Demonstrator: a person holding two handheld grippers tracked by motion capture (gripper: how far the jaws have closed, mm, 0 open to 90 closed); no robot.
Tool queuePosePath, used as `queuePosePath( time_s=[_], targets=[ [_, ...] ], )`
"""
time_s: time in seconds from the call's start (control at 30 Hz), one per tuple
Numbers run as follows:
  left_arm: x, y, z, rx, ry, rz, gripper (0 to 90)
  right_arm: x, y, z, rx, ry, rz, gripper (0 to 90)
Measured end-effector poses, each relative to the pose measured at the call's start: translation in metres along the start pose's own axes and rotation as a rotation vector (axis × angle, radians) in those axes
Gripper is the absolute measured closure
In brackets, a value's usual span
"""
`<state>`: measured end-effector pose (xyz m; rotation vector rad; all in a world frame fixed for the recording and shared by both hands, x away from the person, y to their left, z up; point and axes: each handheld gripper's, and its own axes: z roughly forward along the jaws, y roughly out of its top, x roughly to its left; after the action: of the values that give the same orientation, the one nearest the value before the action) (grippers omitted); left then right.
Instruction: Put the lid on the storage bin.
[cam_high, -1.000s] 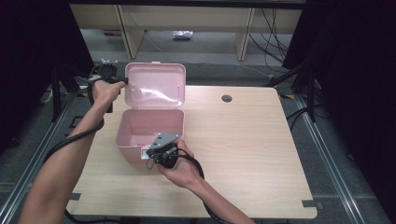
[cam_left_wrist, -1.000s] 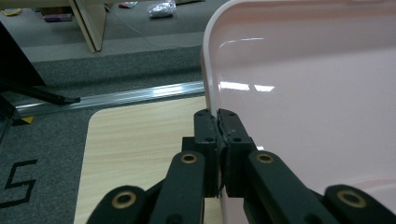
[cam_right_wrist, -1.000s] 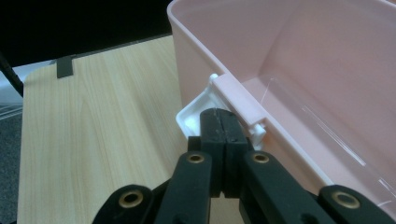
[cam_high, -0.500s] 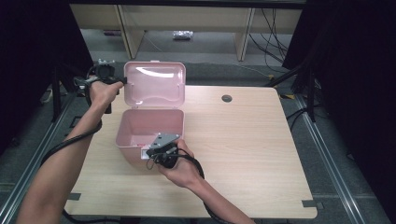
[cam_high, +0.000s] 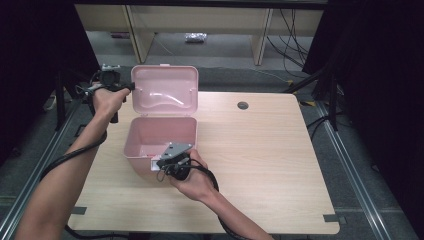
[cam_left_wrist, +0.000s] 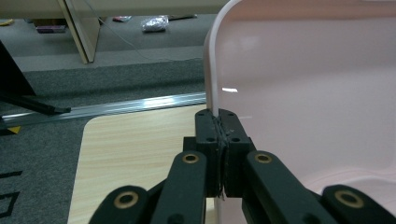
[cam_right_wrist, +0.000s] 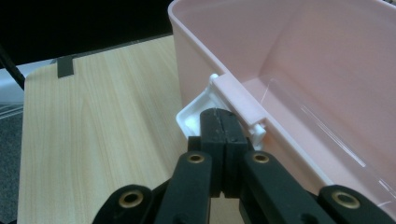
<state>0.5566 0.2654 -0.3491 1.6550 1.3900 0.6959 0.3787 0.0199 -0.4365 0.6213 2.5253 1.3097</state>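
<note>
A pink box (cam_high: 159, 142) sits at the left of the bench (cam_high: 260, 150), its lid (cam_high: 165, 90) standing upright at the far side. The left tongs (cam_high: 131, 87) are clamped on the lid's left edge. The right tongs (cam_high: 165, 161) are clamped on the white latch (cam_right_wrist: 198, 114) at the box's near wall.

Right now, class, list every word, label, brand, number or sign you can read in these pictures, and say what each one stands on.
None can be read: no view shows legible text.
The pink box, its raised lid and the white latch carry no print.
The table is bare wood grain.
The small packet on the floor is too small and blurred to show any label.
</note>
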Motion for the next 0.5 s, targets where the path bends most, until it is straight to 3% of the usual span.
queuePosePath(
  time_s=[0.43,0.5],
  targets=[
    [-0.0008,-0.0026,-0.0074,-0.023,-0.004,0.009,88.3,0.0003,0.0001,-0.0001,0.004,0.001,0.007,90.0],
    [-0.0011,-0.0027,-0.0085,-0.025,-0.004,0.012,88.3,-0.0014,0.0006,-0.0004,0.008,0.009,-0.011,90.0]
  ],
)
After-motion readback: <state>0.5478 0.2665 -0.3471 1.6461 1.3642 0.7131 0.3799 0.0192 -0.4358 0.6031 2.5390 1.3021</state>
